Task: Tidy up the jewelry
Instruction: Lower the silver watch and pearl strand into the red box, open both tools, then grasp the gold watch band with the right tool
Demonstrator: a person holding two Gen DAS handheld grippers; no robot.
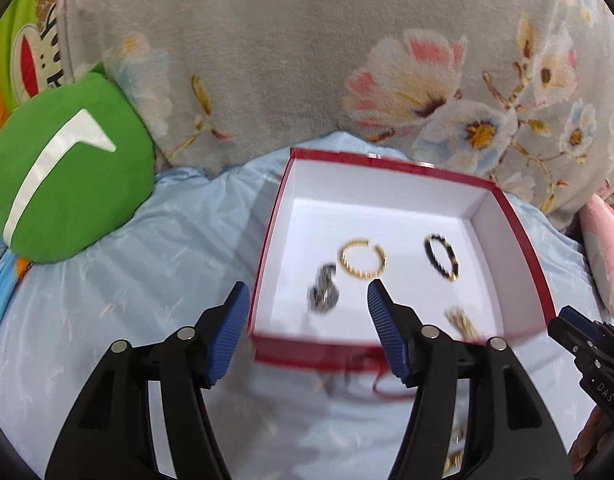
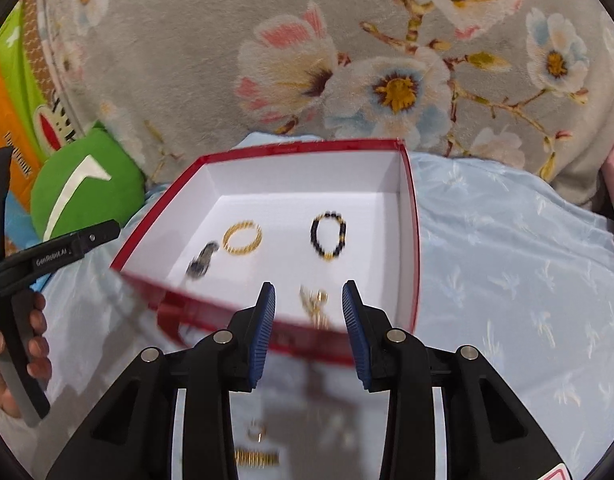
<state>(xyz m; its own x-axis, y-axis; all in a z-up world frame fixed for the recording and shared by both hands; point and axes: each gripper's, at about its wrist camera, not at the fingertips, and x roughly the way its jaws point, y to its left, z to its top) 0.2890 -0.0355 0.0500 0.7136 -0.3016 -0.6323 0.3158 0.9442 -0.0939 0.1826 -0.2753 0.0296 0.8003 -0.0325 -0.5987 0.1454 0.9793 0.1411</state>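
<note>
A red box (image 1: 523,248) with a white inside sits on the pale blue bedspread; it also shows in the right wrist view (image 2: 411,216). Inside lie a gold bangle (image 1: 362,258) (image 2: 242,237), a black bead bracelet (image 1: 441,257) (image 2: 328,235), a dark silvery piece (image 1: 324,293) (image 2: 201,265) and a gold chain piece (image 1: 461,322) (image 2: 316,305). My left gripper (image 1: 307,292) is open and empty over the box's near left corner. My right gripper (image 2: 308,291) is open and empty over the near wall, just before the gold chain piece. More gold pieces (image 2: 255,446) lie blurred under the right gripper.
A green plush cushion (image 1: 67,168) (image 2: 87,188) lies left of the box. A grey floral blanket (image 1: 307,60) (image 2: 347,60) rises behind it. The right gripper's body (image 1: 595,356) shows at the left view's right edge, and the left gripper's body with a hand (image 2: 31,280) at the right view's left edge.
</note>
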